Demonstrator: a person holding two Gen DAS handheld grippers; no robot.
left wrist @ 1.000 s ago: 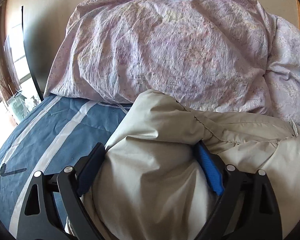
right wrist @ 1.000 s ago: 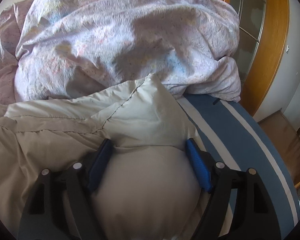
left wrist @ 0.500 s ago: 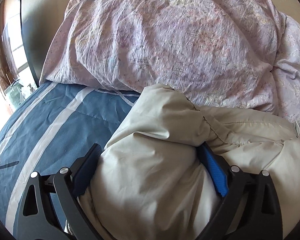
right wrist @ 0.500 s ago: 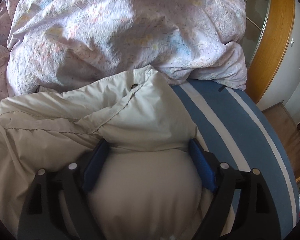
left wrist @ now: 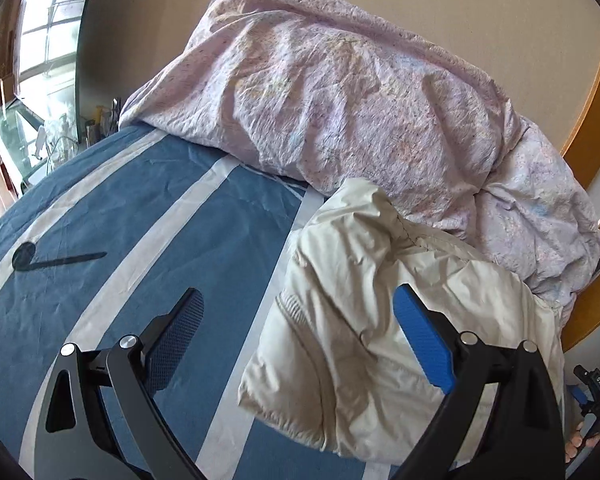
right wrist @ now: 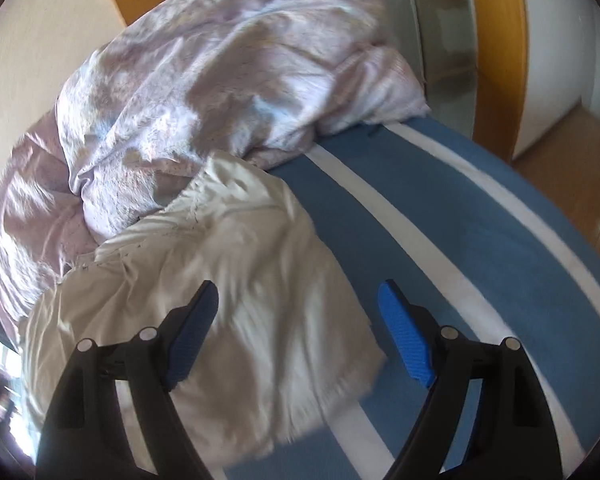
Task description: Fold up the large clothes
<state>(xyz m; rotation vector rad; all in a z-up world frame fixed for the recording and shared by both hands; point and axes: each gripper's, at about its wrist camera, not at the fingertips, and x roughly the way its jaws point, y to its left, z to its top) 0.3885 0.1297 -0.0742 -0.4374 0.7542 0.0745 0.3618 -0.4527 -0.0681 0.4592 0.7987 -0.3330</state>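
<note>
A cream puffy jacket (left wrist: 380, 320) lies folded in a bundle on the blue striped bed cover (left wrist: 140, 216), against a pink duvet (left wrist: 340, 100). It also shows in the right wrist view (right wrist: 240, 280). My left gripper (left wrist: 296, 304) is open and empty, raised above the jacket's left edge. My right gripper (right wrist: 298, 300) is open and empty, raised above the jacket's right edge. The right wrist view is blurred by motion.
The crumpled pink duvet (right wrist: 220, 80) fills the head of the bed. A dark tape mark (left wrist: 52, 258) lies on the cover at left. A window and glass shelf (left wrist: 32, 92) stand at far left. A wooden door frame (right wrist: 496, 60) stands at right.
Both grippers held bunches of the jacket between their jaws. Now both have let go, lifted and drawn back, and the jacket lies on the bed.
</note>
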